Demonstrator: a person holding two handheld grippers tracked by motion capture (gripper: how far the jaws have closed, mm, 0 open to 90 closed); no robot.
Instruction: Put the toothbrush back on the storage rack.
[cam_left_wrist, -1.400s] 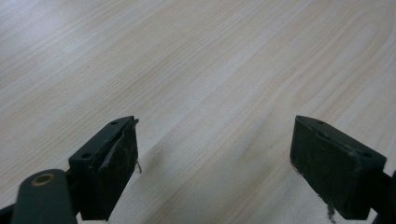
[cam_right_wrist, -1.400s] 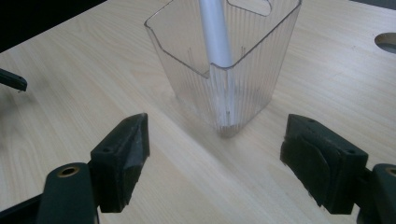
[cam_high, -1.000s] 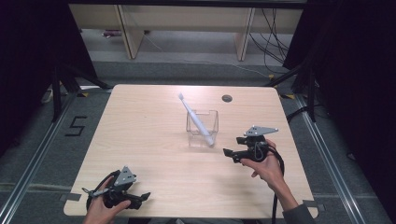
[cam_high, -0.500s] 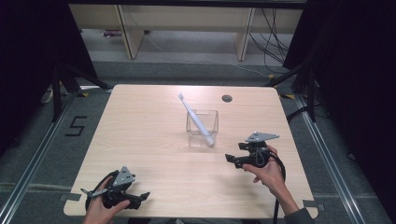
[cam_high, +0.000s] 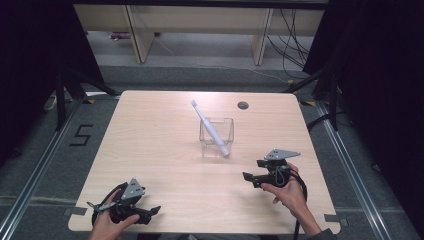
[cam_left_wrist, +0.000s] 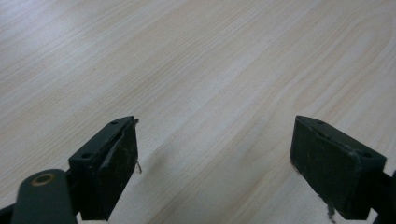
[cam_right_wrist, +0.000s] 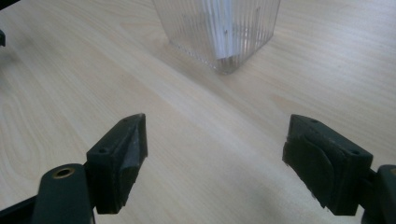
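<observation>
On the pale wood-grain surface (cam_high: 165, 145), near its front left corner, the person's left hand (cam_high: 107, 222) holds the black left gripper (cam_high: 145, 212). In the left gripper view its jaws stand wide apart with nothing between them, bare wood grain ahead.

Around the middle of the surface, somewhat toward the far edge, stands a clear ribbed plastic square cup (cam_high: 216, 137). A white toothbrush (cam_high: 210, 127) leans in it, its foot at the cup's front right bottom corner and its head sticking out over the far left rim, tilted toward the far left. In the right gripper view the cup (cam_right_wrist: 219, 32) shows vertical ribbing, with the blurred white handle seen through its wall. Nothing lies between the cup and either gripper.

Near the far edge, right of the cup, is a small dark round hole (cam_high: 243, 105) in the surface.

Toward the front right, the right hand (cam_high: 287, 192) holds the black right gripper (cam_high: 248, 178), pointing left. Its jaws are also spread wide and empty, well apart from the cup.
</observation>
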